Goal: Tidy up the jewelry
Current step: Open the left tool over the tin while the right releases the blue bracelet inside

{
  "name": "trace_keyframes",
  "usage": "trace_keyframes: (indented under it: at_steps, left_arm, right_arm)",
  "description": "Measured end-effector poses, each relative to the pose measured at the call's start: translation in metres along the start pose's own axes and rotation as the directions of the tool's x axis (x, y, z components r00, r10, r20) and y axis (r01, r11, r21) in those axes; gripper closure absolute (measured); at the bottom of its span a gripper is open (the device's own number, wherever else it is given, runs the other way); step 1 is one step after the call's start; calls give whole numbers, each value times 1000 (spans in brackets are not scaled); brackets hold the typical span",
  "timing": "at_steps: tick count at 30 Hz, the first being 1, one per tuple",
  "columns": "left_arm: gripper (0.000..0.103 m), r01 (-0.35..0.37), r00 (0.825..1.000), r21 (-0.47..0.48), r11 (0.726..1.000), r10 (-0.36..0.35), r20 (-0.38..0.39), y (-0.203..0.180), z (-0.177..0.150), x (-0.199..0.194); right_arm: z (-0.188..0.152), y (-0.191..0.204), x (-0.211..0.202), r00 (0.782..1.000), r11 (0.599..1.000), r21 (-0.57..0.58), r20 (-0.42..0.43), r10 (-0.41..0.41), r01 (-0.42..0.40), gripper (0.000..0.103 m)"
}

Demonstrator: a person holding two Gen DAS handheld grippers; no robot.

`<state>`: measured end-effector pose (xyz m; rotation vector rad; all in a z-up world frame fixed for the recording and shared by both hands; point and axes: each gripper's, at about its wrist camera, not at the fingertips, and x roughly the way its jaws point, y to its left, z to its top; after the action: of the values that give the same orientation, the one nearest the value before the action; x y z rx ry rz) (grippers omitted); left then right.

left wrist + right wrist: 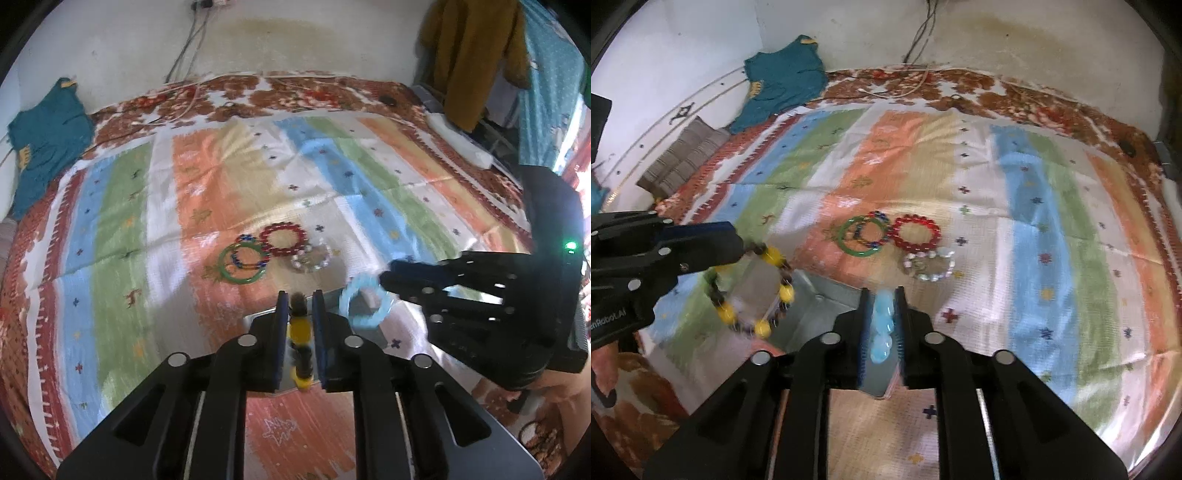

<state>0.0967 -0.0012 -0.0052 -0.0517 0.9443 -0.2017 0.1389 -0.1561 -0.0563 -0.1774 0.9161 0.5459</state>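
Note:
My left gripper [300, 299] is shut on a yellow-and-brown bead bracelet [301, 328], which hangs as a loop in the right wrist view [753, 291]. My right gripper [882, 295] is shut on a light blue bead bracelet [882, 325], seen as a ring in the left wrist view [364, 301]. Both are held above a grey metal tray [820, 299] on the striped bedspread. Beyond lie a green bangle [242, 264] with a multicoloured bracelet [248, 254] across it, a red bead bracelet [282, 238] and a clear crystal bracelet [310, 258].
A teal garment [44, 144] lies at the bed's far left corner. A folded grey cloth [683, 158] is beside it. A white power strip [461, 140] and hanging clothes [472, 55] are at the far right. Cables [184, 48] run down the wall.

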Motion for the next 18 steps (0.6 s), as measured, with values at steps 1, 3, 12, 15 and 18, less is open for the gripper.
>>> trace_keyframes:
  at_steps: [1,3,12,15,18]
  left_arm:
    - [83,-16,1000,-2,1000,16,1,2,0,0]
    - [81,-40,999,-14,999,40,12,7,1,-1]
    - [72,-93,995,-96,991,94,13,30,8,4]
    - [71,-128,992,-120,985,127,-14,40,12,18]
    - [69,-160,987,-128,979,157,-38,47,16,31]
  right_arm:
    - [0,-1,0,1000,1000,1,2,-9,9,67]
    - [0,-5,2,1000,1000,12,-4,-26,26,64]
    - [2,-20,12,998,997,60,-35,-47,49,64]
    - [5,-26,18,997,995,76,-48,-64,67,64]
    - [8,-32,25,995,992,89,-60,-80,85,62]
